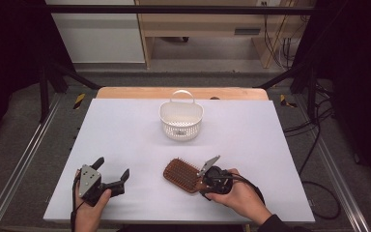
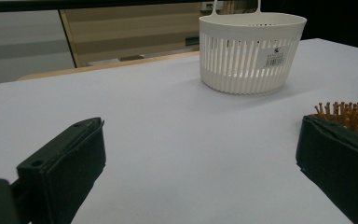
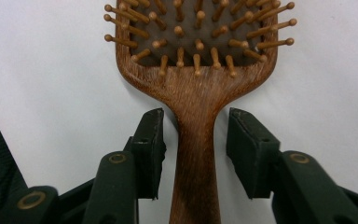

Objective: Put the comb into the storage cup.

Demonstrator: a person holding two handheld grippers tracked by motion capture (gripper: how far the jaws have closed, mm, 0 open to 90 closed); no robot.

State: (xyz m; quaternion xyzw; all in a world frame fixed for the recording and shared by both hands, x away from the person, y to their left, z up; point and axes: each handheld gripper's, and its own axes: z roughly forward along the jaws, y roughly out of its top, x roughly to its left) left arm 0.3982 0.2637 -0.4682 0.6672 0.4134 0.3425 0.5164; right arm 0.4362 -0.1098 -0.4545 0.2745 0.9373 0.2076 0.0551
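A brown wooden paddle hairbrush lies bristles up on the white table top, near the front. Its handle points toward my right gripper. In the right gripper view the handle of the hairbrush runs between the jaws of my right gripper, which stands open with a small gap on each side. My left gripper rests open at the front left, holding nothing. In the left gripper view, my left gripper has the brush's bristles just behind its right-hand jaw.
A white slatted plastic basket with a loop handle stands upright at the middle back of the table; the left gripper view shows this basket with a label. Bare table surface lies between it and the brush. Cables trail on the floor at right.
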